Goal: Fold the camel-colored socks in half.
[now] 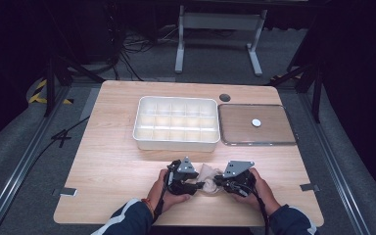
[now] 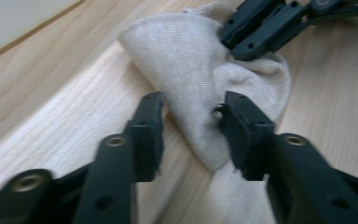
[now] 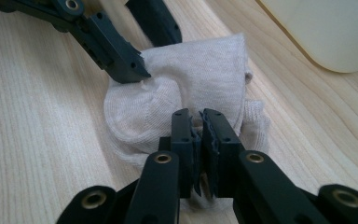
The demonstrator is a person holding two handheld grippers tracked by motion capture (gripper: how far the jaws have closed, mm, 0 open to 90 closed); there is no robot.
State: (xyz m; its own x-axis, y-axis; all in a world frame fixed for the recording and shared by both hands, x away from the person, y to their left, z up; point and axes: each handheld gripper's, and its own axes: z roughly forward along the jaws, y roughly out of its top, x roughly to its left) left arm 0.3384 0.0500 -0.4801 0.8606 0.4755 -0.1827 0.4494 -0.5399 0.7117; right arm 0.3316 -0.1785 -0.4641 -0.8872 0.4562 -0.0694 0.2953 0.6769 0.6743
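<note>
A cream sock (image 1: 208, 173) lies bunched on the wooden table near its front edge, between my two grippers. My right gripper (image 3: 200, 133) is shut on a fold of the sock (image 3: 191, 79), with cloth pinched between its pads. My left gripper (image 2: 191, 126) straddles a raised fold of the sock (image 2: 186, 60); its jaws stand apart and the cloth sits between them without visible squeezing. In the high view the left gripper (image 1: 198, 186) and right gripper (image 1: 219, 183) point toward each other across the sock. The right gripper's jaws (image 2: 240, 39) bite the sock's far side.
A white box (image 1: 176, 145) with several compartments stands mid-table behind the hands. To its right lies a flat clear-framed lid (image 1: 235, 128) with a small white disc (image 1: 256, 122) on it. A dark round cap (image 1: 224, 97) sits near the table's far edge.
</note>
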